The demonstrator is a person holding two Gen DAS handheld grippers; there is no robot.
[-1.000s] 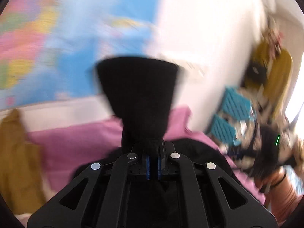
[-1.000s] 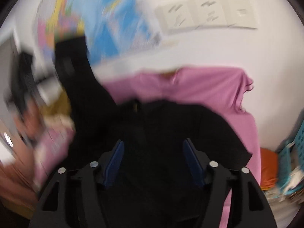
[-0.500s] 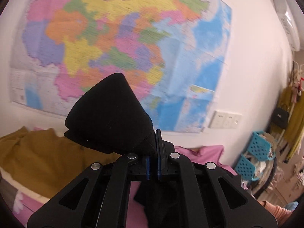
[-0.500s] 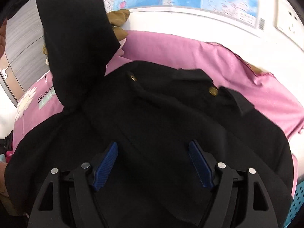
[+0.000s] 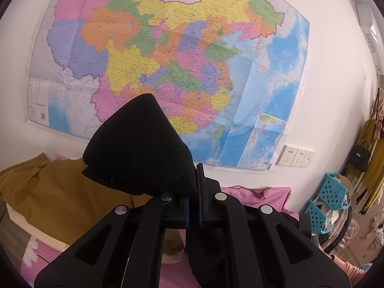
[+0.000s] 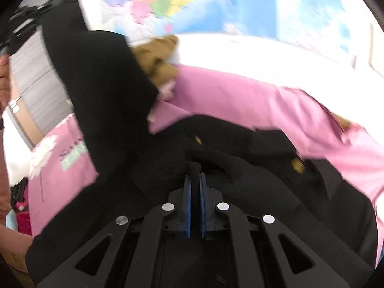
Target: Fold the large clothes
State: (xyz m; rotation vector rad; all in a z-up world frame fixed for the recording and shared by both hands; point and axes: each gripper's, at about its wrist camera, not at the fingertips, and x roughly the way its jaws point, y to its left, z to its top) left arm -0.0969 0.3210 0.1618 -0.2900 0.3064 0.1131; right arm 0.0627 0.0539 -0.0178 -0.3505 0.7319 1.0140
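Note:
A large black coat [image 6: 252, 168] with gold buttons lies on a pink bed sheet [image 6: 252, 96]. My left gripper [image 5: 194, 206] is shut on the end of a black sleeve [image 5: 139, 148] and holds it high, facing the wall map. That raised sleeve also shows in the right wrist view [image 6: 91, 76], running up to the left. My right gripper [image 6: 195, 192] is shut on a fold of the coat's black cloth near the collar.
A mustard garment [image 5: 48, 192] lies at the bed's head on the left. A wall map [image 5: 168, 60] and sockets [image 5: 295, 156] are ahead. Blue baskets [image 5: 331, 192] and hanging clothes [image 5: 372, 148] stand at the right.
My right gripper has shut on the coat cloth; it was open half a second ago. My left gripper swung up with the sleeve a second ago and now holds nearly still.

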